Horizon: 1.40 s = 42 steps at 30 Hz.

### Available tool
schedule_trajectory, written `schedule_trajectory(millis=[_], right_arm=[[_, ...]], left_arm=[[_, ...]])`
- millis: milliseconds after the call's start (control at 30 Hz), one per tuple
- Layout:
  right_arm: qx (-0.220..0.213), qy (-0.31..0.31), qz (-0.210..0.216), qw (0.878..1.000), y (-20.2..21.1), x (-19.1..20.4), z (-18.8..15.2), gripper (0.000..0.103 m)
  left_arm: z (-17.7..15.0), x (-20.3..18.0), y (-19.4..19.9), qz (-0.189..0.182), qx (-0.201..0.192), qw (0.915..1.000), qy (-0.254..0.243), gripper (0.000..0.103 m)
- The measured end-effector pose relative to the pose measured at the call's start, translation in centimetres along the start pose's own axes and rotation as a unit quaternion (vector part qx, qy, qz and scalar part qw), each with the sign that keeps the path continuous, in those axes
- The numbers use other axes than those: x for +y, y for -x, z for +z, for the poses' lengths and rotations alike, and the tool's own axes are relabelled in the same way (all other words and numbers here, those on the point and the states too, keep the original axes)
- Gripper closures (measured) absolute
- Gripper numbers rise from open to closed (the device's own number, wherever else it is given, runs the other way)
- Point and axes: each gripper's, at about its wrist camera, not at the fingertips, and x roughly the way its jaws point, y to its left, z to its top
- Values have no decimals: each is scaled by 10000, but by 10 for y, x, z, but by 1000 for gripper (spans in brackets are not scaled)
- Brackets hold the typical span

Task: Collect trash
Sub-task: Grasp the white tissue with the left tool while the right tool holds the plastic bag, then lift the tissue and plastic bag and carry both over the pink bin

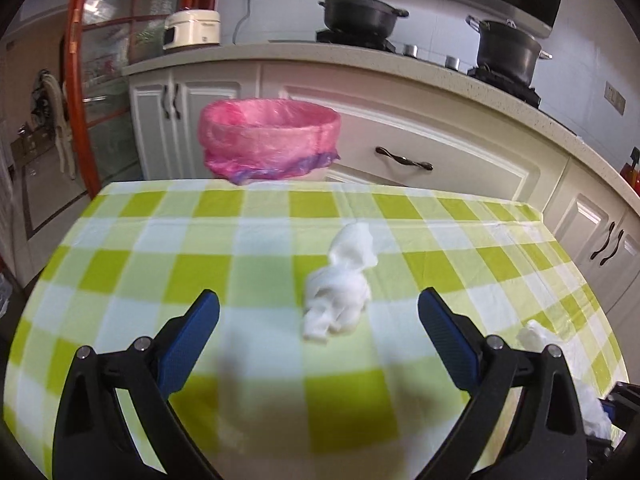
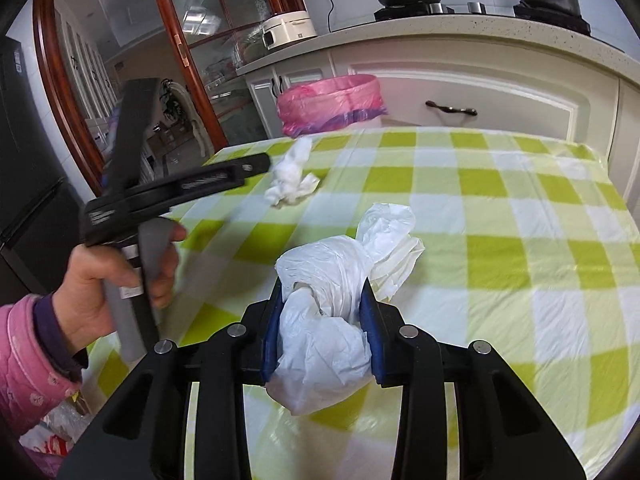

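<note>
The bin (image 1: 269, 142) is mostly hidden behind the table (image 1: 120, 240), only its pink-lined top shows. Left gripper (image 2: 256, 166) is smeared with blur in the right view, so its jaws are unreadable there. The bag (image 1: 596, 412) is cut off by the left view's edge.

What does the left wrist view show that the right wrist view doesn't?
Only the left wrist view shows the left gripper from behind, jaws wide open with the tissue ahead of them, plus a red item on the counter at the right edge.

Only the right wrist view shows the right gripper clamped on a plastic bag, the hand holding the left gripper's handle, and a pink sleeve.

Both show the tissue, the pink-lined bin, the checked cloth, two pots and the rice cooker.
</note>
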Motion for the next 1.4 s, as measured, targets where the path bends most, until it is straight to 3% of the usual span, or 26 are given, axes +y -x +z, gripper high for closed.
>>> schedule_trajectory(millis=[133, 233, 367, 467, 800, 1400], right_arm=[[-54, -20, -7, 10000, 0, -10, 9, 68], [-78, -24, -53, 10000, 1, -15, 12, 68], [-114, -52, -91, 9999, 2, -20, 14, 68], [-133, -75, -101, 9998, 3, -20, 14, 68], [-321, 144, -38, 9994, 12, 7, 17, 68], [-597, 330, -80, 9976, 17, 45, 32, 68]], left_arm=[[9, -6, -32, -61, 281, 9996, -63, 17], [12, -7, -49, -127, 474, 9988, -74, 31], [11, -13, -53, -209, 506, 9983, -223, 68], [7, -15, -43, -319, 374, 9984, -272, 79], [-3, -18, 34, -292, -225, 9987, -342, 80], [-37, -9, 150, -16, -825, 9964, -192, 80]])
